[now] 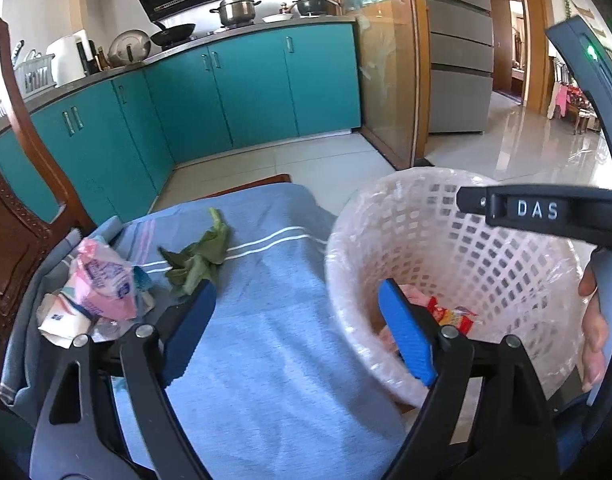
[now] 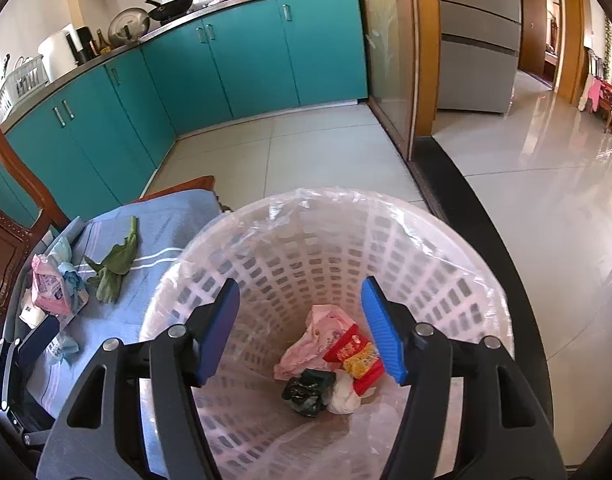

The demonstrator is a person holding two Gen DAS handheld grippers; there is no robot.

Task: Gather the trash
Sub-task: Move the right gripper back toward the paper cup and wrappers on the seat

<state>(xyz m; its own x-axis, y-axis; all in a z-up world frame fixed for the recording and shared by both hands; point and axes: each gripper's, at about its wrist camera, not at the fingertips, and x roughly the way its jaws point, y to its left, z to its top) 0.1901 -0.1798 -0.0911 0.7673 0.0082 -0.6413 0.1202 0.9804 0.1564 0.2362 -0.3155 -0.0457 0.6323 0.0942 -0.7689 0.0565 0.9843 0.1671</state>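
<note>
A white lattice waste basket [image 1: 386, 216] [image 2: 426, 240] with a clear liner stands beside a chair covered in blue cloth [image 1: 274, 320] [image 2: 166, 216]. Inside it lie a pink wrapper [image 2: 314, 344], a red and yellow packet [image 2: 354, 356], a dark green scrap [image 2: 306, 394] and white paper [image 2: 344, 398]. On the cloth lie a green leaf [image 1: 202, 256] [image 2: 116, 264] and a pink packet with crumpled paper [image 1: 102, 284] [image 2: 50, 288]. My left gripper [image 1: 296, 324] is open and empty above the cloth, next to the basket. My right gripper [image 2: 300, 326] is open and empty over the basket's mouth.
A brown wooden chair back [image 1: 14, 200] rises at the left. Teal kitchen cabinets [image 1: 246, 88] with pots on the counter stand behind. Pale tiled floor [image 2: 526, 208] stretches right past a dark threshold strip [image 2: 466, 200]. The right gripper's body [image 1: 546, 212] reaches across the basket.
</note>
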